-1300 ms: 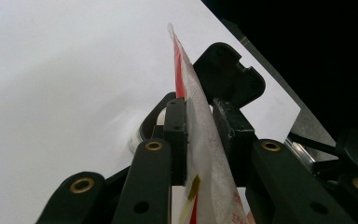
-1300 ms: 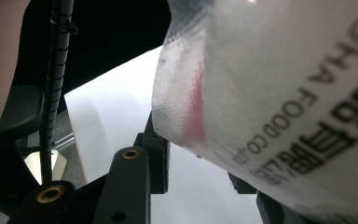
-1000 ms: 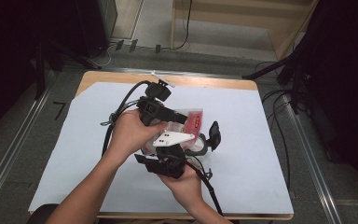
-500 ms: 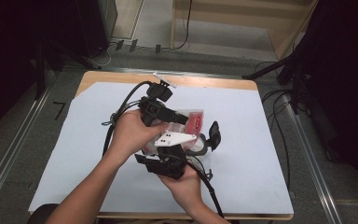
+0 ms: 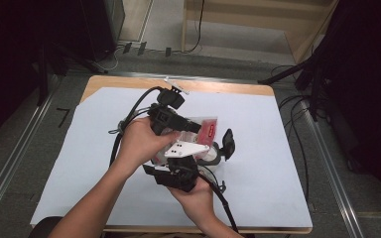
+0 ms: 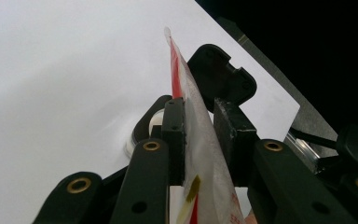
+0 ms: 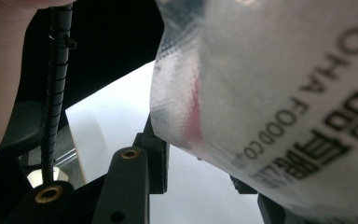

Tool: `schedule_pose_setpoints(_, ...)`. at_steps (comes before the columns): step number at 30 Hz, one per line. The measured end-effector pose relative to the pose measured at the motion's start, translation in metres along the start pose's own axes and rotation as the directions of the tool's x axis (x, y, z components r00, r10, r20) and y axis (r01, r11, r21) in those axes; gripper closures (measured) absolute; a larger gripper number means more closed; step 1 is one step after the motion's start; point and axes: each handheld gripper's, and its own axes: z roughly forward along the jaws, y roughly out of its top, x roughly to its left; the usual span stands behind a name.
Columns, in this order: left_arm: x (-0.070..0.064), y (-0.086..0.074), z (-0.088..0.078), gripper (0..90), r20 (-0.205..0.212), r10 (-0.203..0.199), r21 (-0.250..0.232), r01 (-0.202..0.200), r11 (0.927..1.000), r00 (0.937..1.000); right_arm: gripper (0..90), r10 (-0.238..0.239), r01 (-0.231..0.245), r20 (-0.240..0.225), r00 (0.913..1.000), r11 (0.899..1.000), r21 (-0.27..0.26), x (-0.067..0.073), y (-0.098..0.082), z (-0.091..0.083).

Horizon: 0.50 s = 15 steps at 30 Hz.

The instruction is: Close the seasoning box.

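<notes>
Left gripper (image 6: 198,126) is seen pinching a translucent food pouch (image 6: 200,154) edge-on between its two black jaws; a red stripe runs along the pouch's upper edge. Right gripper (image 5: 213,151) is positioned just beside it, and its jaws have just been opening; the pouch (image 7: 279,93) lies between them, but contact with the pads cannot be told. Black print reading "FOOD CO" and further characters is visible on the film. The pouch (image 5: 206,130) is held above the middle of the white-covered table (image 5: 278,198), near neither edge.
</notes>
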Motion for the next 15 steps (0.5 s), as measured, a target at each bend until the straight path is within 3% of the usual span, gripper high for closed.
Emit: schedule_pose_setpoints(15, 0.0002, -0.0012, -0.0005, 74.9, 0.003, 0.0, -0.001, 0.0, 1.0, 1.0, 64.8, -0.017, 0.016, 0.011, 0.9998, 1.0, 0.005, 0.0012, -0.0006, 0.0009)
